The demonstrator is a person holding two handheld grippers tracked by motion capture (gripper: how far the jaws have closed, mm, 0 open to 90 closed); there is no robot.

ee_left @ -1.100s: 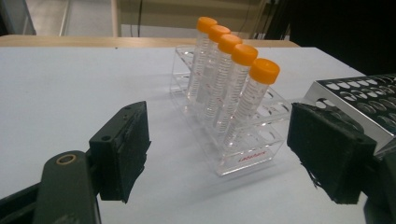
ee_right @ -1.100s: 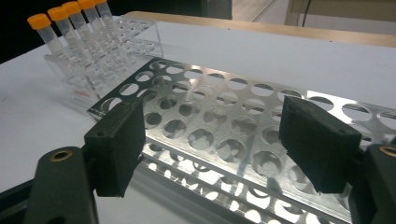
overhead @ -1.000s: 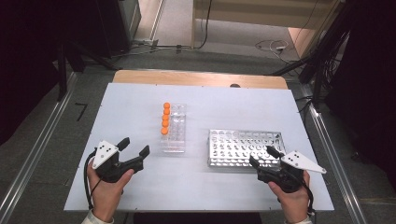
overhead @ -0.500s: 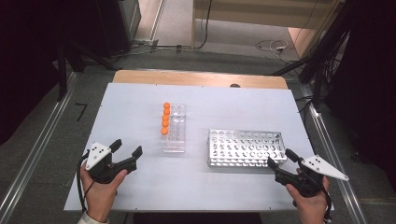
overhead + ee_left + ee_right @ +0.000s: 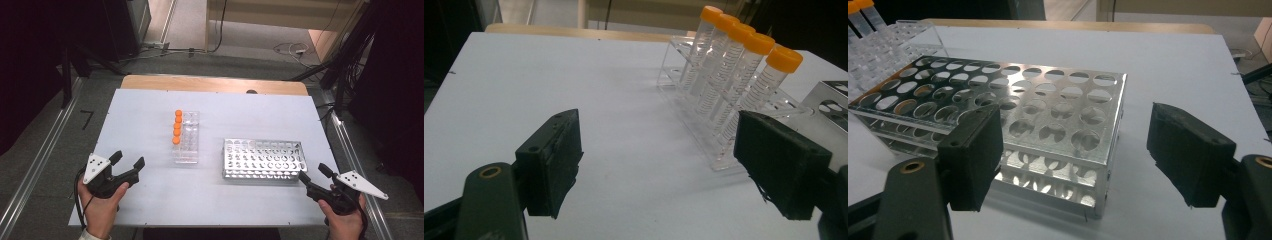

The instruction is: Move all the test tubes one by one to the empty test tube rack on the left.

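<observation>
The left tool [image 5: 656,170] is held low over the white tabletop [image 5: 549,90], its jaws spread wide with nothing between them. Ahead and to its right, five orange-capped tubes [image 5: 744,75] are seated upright in a clear rack [image 5: 704,135]; a metal rack [image 5: 831,100] is seen beyond.

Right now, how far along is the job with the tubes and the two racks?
Nothing looks moved yet: all five orange-capped tubes stand in the clear rack, and the metal rack shows no tubes. In hand: nothing. The left gripper and right gripper are both open, near the table's front edge. Left to do, most likely: carrying each tube to the metal rack.
</observation>
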